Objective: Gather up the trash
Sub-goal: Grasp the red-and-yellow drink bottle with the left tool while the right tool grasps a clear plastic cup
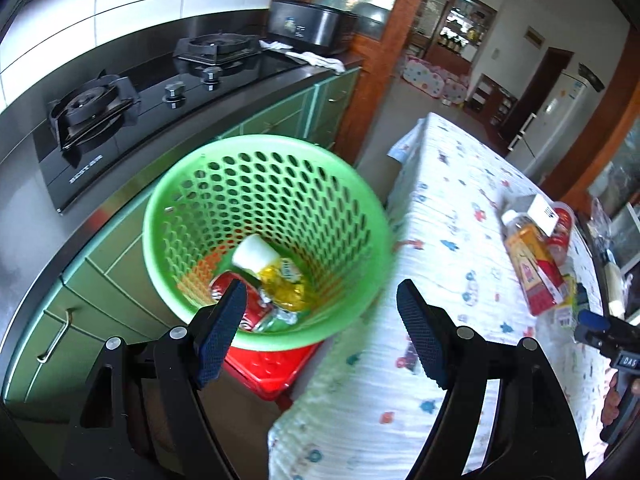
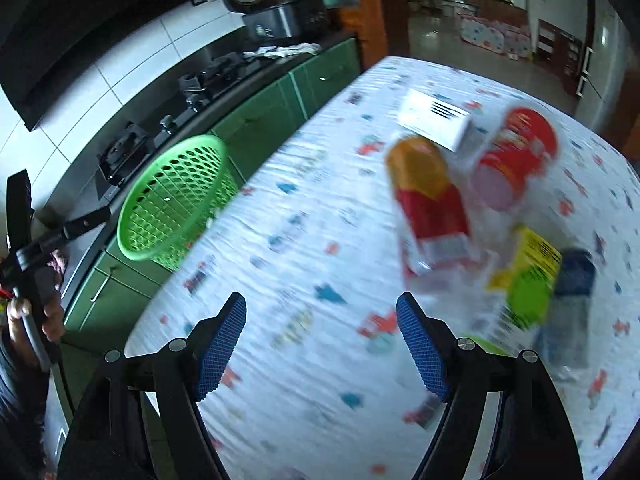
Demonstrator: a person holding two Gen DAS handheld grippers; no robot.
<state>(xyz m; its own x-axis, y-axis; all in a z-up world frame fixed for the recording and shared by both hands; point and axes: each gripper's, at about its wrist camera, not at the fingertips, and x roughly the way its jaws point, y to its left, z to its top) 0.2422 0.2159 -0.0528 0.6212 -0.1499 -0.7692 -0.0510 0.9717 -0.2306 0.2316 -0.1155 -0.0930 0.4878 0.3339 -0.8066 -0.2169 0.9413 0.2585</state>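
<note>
My left gripper (image 1: 320, 300) hangs open and empty above the near rim of a green perforated basket (image 1: 192, 184). In the basket lie a white cup (image 1: 254, 254), a red cola can (image 1: 234, 286) and a yellow wrapper (image 1: 284, 286). My right gripper (image 2: 320, 308) is open and empty over the patterned tablecloth (image 2: 300, 240); its view is blurred. Ahead of it to the right lie a bottle with an orange and red label (image 2: 428, 200), a red tub (image 2: 516, 156), a white box (image 2: 434, 120), a yellow-green packet (image 2: 528, 276) and a blue-capped item (image 2: 572, 280).
The basket stands on a red stool (image 1: 272, 368) between the table (image 1: 460, 240) and green kitchen cabinets (image 1: 100, 280). A gas hob (image 1: 132, 112) and a rice cooker (image 1: 308, 24) sit on the counter. A person's hand (image 2: 52, 312) shows at the left edge.
</note>
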